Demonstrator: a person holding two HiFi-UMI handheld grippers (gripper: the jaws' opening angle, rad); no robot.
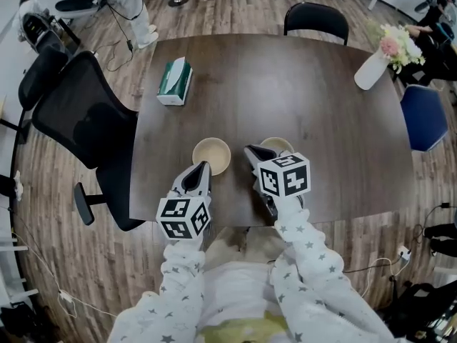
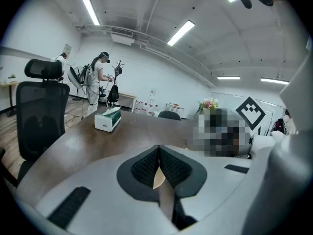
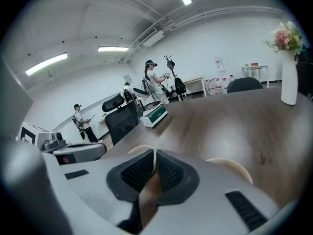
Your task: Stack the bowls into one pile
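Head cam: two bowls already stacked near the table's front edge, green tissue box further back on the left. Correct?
Not stacked. The head view shows the left bowl and the right bowl side by side, apart, near the table's front edge. The tissue box is as stated.

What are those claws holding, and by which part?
Cannot be told: the left gripper and right gripper are both shut, each showing only a cream sliver between its jaws, perhaps a bowl rim.
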